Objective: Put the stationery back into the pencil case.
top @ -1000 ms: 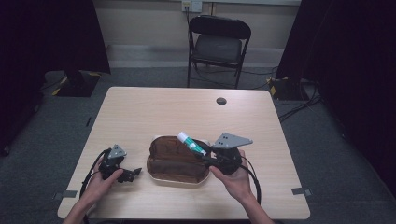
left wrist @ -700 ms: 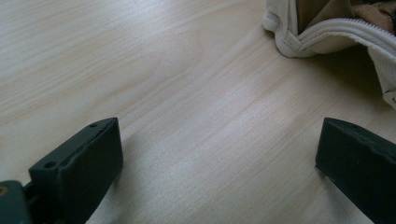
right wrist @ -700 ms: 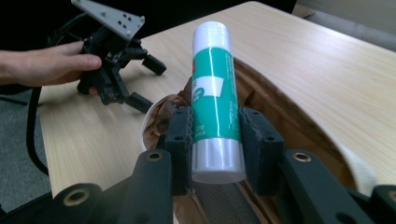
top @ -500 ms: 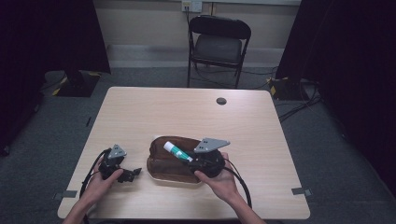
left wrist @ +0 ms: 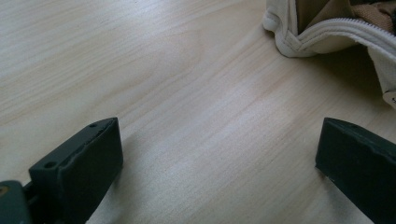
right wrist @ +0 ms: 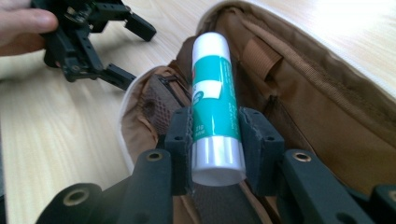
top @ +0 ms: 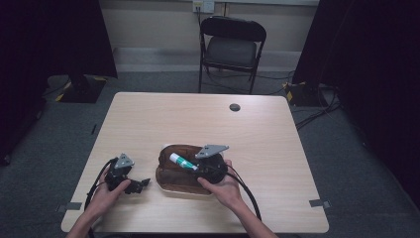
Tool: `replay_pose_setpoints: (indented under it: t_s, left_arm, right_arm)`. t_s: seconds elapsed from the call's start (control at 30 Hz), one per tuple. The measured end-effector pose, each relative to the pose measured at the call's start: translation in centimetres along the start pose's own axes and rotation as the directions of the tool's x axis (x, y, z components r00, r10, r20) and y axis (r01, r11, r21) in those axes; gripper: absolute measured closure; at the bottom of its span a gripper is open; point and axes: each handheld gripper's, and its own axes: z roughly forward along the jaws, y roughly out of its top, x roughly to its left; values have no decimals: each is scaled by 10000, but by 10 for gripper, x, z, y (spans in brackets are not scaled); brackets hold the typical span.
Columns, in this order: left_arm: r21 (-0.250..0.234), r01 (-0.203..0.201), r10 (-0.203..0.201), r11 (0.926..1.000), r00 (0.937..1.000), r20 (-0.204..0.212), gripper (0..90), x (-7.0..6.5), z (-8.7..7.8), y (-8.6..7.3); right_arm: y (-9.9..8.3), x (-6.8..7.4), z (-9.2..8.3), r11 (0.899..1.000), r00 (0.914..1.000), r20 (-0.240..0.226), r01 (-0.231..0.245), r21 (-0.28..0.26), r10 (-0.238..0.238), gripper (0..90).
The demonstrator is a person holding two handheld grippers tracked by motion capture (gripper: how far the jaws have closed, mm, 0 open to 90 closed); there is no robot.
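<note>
While the folding chair (top: 232, 47) stands on the grey floor beyond the far edge, the light wooden table (top: 163, 119) carries everything else, and most of its surface is bare apart from a small dark round disc (top: 235, 107) near the far edge, right of the middle. The largest thing on it is a brown zip pouch (top: 173, 171) with a pale cream outer shell, lying open close to the near edge, about midway between the two near corners; in the right gripper view its tan lining, a webbing loop and a dark mesh pocket show inside.

The right gripper (right wrist: 215, 135), held in the person's right hand (top: 223, 186) at the pouch's right end, hangs over the open mouth of the pouch with its grey three-cornered plate on top. Its jaws are drawn in and press on both sides of a glue stick (right wrist: 212, 102), white with a teal label, gripping it near its silvery lower end, so that the stick points out along the jaws above the pouch's lining. In the high view the glue stick lies slantwise over the pouch's far right part.

The left gripper (top: 141, 184) rests on the table near the front left corner, just left of the pouch, in the person's left hand (top: 106, 196). Its jaws stand wide apart with only bare wood between them, and a corner of the pouch's cream edge lies just ahead of them
</note>
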Motion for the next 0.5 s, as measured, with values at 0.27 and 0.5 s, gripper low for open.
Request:
replay_pose_setpoints:
  t_s: [0.27, 0.5]
  left_arm:
    - [-1, 1, -1, 10000, 10000, 2, 3, 0, 0, 0]
    - [-1, -3, 3, 10000, 10000, 1, 3, 0, 0, 0]
  right_arm:
    - [-2, -9, 16, 9988, 9998, 97, -167, 460, 163, 659]
    - [-5, -14, 19, 9982, 9990, 273, -353, 480, 340, 659]
